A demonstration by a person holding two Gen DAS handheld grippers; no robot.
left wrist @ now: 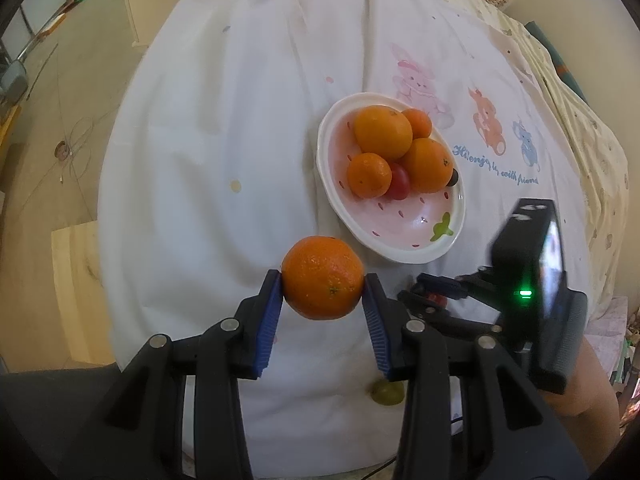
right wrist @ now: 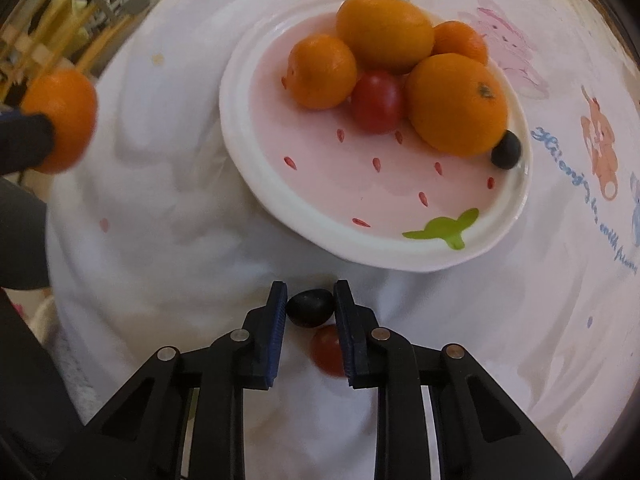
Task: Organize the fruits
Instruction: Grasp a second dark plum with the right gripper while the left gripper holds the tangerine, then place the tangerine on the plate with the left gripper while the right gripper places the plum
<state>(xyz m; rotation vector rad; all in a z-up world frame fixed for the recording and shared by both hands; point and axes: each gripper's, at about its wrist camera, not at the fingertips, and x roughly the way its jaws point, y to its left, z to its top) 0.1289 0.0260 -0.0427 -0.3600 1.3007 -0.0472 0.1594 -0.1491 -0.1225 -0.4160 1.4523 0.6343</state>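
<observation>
The left claw (left wrist: 323,280) is clamped on a tangerine (left wrist: 322,277), w/ a blue pad touching each side; it sits low in the middle of the left wrist view, up off the white cloth (left wrist: 208,184). The right claw (right wrist: 310,294) is squeezed on a small dark grape (right wrist: 310,307), bottom middle of the right wrist view. Right below that grape, a red cherry tomato (right wrist: 326,350) lies on the cloth, partly hidden by the right finger.

The pink & white plate (right wrist: 320,208) sits just above the right claw in that view. It holds four orange fruits (right wrist: 456,104) packed close together, a red tomato (right wrist: 377,102) squeezed in the middle of them & a dark grape (right wrist: 506,149) at the right rim, touching the big orange. The front part of the plate is bare.

In the left view a green grape (left wrist: 386,393) peeks out under the left claw's right finger. The right claw's black body w/ a green light (left wrist: 525,293) sits at the lower right, beside the plate. The cloth has bunny & bear pics (left wrist: 416,80) past the plate.
</observation>
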